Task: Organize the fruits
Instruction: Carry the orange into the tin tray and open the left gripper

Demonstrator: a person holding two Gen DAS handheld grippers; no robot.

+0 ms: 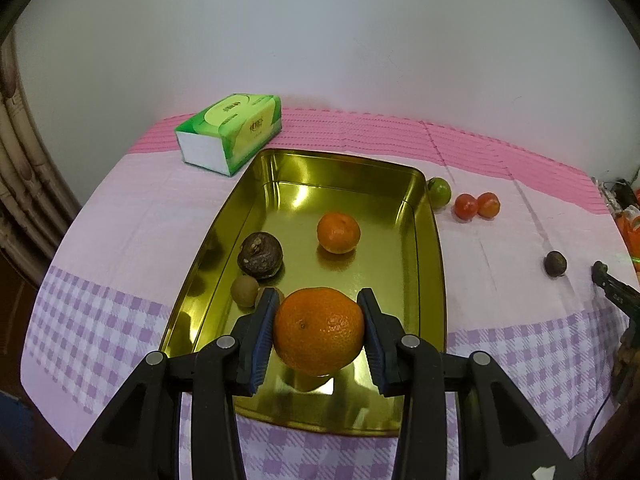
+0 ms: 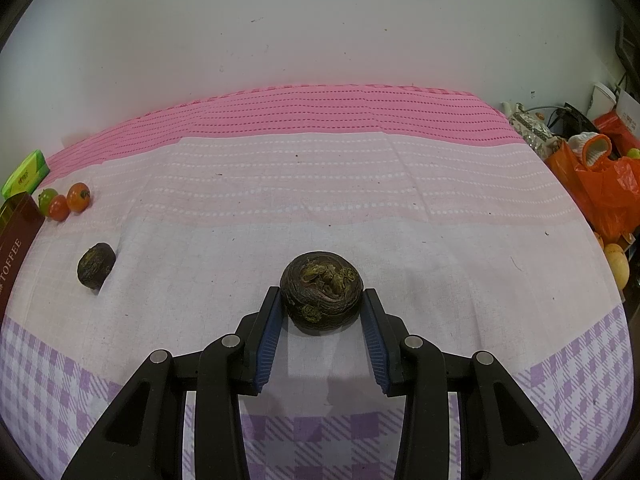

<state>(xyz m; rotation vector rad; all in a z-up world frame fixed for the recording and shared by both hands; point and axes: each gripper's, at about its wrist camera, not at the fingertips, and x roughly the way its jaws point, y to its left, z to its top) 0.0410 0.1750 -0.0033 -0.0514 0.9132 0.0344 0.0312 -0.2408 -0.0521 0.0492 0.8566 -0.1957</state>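
Note:
My left gripper (image 1: 319,295) is shut on a large orange (image 1: 319,330), held just above the near end of a gold metal tray (image 1: 434,248). In the tray lie a smaller orange (image 1: 338,232), a dark wrinkled fruit (image 1: 260,255) and a small brown fruit (image 1: 244,290). In the right wrist view my right gripper (image 2: 321,291) is shut on another dark wrinkled fruit (image 2: 322,290), low over the cloth, with both blue pads against its sides. On the cloth to the left lie a third dark fruit (image 2: 96,266), two tomatoes (image 2: 78,197) and a green fruit (image 2: 47,197).
A green tissue pack (image 1: 230,132) lies behind the tray's far left corner. The tray's dark red side (image 2: 16,240) shows at the left edge of the right wrist view. An orange plastic bag (image 2: 604,188) and clutter sit beyond the table's right edge. A white wall backs the table.

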